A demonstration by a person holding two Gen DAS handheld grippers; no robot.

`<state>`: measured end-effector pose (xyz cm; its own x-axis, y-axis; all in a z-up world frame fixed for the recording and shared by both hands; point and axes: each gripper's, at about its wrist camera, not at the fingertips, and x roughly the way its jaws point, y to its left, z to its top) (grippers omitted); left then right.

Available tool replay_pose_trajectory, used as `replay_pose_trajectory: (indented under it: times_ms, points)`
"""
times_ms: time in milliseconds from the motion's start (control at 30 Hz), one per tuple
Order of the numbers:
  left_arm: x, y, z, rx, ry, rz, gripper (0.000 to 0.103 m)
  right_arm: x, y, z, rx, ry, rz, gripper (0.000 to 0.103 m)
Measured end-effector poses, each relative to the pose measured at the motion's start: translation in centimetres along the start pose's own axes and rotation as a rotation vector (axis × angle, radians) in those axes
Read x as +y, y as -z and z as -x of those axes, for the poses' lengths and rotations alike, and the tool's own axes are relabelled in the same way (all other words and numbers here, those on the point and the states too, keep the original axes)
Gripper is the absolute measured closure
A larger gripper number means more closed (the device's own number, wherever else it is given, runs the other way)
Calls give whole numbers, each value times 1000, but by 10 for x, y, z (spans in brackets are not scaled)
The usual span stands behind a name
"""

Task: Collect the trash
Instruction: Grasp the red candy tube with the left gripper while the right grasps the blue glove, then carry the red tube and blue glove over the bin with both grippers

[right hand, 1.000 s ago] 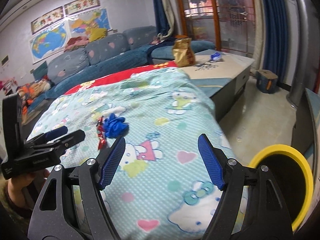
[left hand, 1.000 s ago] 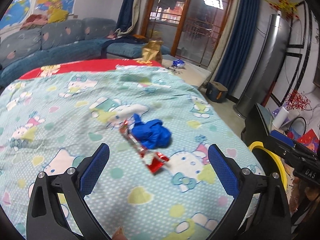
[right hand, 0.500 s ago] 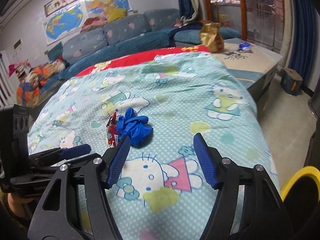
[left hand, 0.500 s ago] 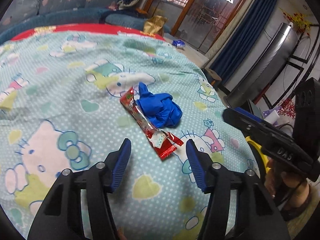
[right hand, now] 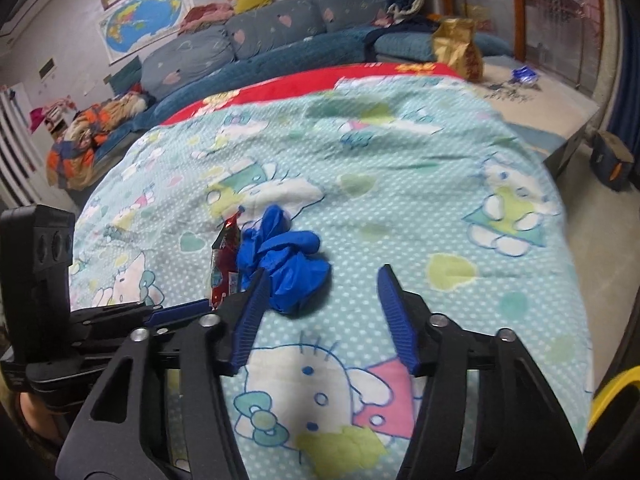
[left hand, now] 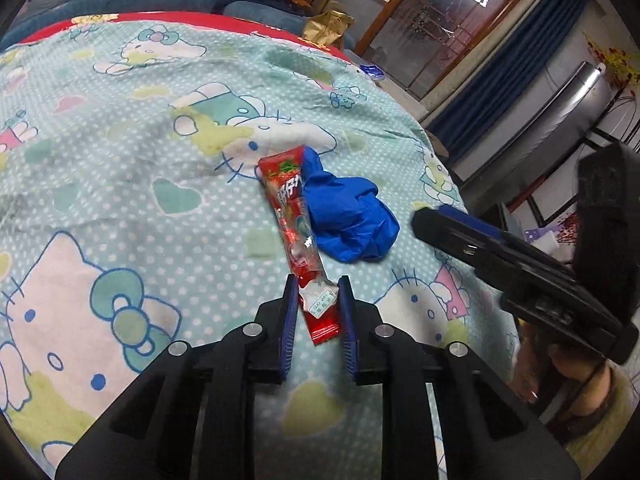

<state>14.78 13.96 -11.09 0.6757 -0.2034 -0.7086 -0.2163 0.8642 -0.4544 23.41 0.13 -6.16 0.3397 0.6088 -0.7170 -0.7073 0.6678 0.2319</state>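
Fingers (left hand: 289, 312) clamp red wrapper (left hand: 296, 228), white label unreadable.

A home, a lived-in living room. A long blue sofa (right hand: 256, 46) with heart-print cushions runs along the wall, under two maps (right hand: 192, 4) taped up. A cartoon-cat sheet (right hand: 400, 168) (over something red at its far edge) covers the table. Wood-framed glass doors (left hand: 432, 12) stand beyond, flanked by blue curtains (left hand: 516, 56). A tall standing air conditioner (left hand: 552, 108) fills one corner, and clothes (right hand: 92, 128) lie heaped at the sofa's end.
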Motion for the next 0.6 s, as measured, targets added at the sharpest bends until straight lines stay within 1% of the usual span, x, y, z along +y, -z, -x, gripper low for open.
replay_pose_trajectory:
  times_ms: [67, 133, 167, 200, 233, 300, 433, 600]
  points:
    - [2, 1, 5, -8, -5, -13, 88, 2, 0, -9, 18, -18, 1, 58]
    - [4, 3, 10, -16, -11, -20, 89, 3, 0, -17, 37, -38, -5, 62]
    - [5, 3, 12, -19, -12, -21, 89, 4, 1, -21, 48, -48, -8, 71]
    - [5, 3, 15, -25, -14, -23, 89, 5, 3, -24, 58, -63, -9, 85]
    - [5, 2, 15, -28, -15, -24, 89, 7, 4, -26, 66, -79, -6, 90]
    - [4, 1, 20, -41, -20, -31, 89, 12, 7, -24, 56, -82, 7, 97]
    - [-5, -2, 28, -65, -17, -62, 89, 17, 15, -4, -4, -54, 13, 100]
    - [-27, -5, 36, -90, 5, -113, 89, 6, 23, 28, -75, -4, -28, 101]
